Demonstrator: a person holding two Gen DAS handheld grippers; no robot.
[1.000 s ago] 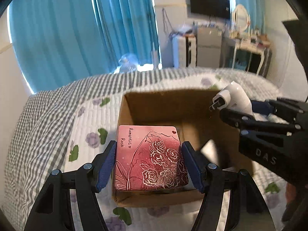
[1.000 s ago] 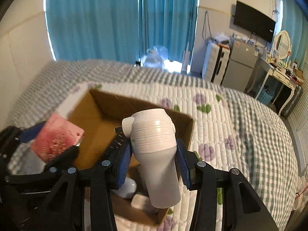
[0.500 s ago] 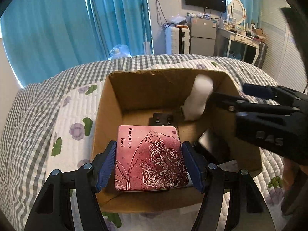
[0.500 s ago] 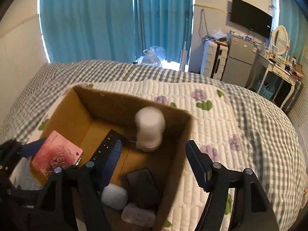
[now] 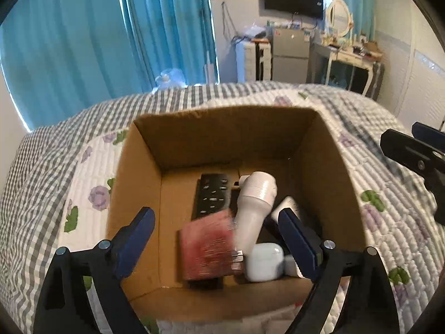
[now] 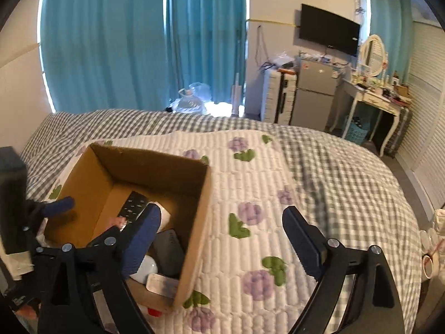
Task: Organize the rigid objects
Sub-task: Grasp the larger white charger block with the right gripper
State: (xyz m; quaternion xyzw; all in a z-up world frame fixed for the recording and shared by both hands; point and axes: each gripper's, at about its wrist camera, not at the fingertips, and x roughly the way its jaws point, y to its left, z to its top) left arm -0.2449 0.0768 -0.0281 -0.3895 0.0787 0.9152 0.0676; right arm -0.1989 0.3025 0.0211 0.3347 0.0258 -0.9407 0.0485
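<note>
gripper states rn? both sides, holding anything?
Left gripper: open, holding nothing; the red box lies blurred in the cardboard box between the fingers.
Right gripper: open, empty, above the quilt.

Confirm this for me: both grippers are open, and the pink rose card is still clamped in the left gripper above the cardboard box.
Not quite. The left gripper is open too, but it no longer clamps the pink rose card; the card, blurred, is apart from both fingers, inside the cardboard box beside the white bottle. The left wrist view shows this. The right gripper is indeed open.
</note>
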